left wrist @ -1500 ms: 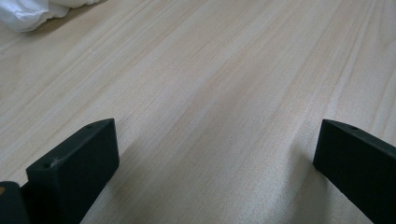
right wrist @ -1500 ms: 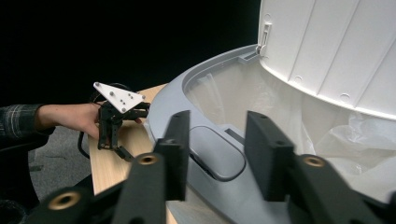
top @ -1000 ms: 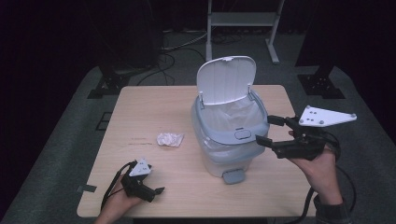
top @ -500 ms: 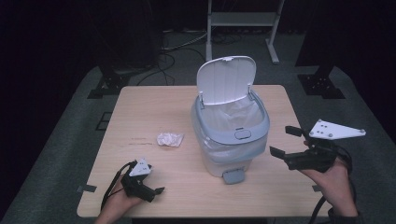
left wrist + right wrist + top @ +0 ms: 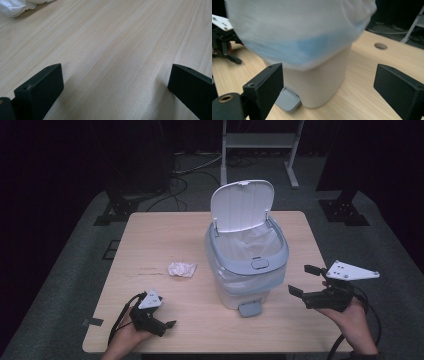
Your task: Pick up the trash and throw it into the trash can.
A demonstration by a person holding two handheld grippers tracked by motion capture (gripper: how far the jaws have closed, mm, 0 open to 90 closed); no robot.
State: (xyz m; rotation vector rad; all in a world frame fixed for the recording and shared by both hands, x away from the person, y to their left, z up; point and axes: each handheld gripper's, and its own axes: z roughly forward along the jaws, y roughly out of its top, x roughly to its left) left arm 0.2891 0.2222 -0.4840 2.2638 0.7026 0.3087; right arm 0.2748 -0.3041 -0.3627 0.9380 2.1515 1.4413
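White and grey, the one pedal bin (image 5: 246, 270) stands at the table's (image 5: 160, 227) middle, lid already up, liner fitted. One crumpled tissue (image 5: 181, 269) lies left of it, not yet binned. We hold both grippers empty, jaws spread: left gripper (image 5: 161, 324) resting near the front edge, right gripper (image 5: 305, 280) beside the bin.

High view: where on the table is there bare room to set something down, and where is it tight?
The far left of the table, behind the crumpled wrapper, is bare, as is the front strip between the left tongs and the bin's pedal. The right side is tight: the open bin and the right tongs leave a narrow strip.
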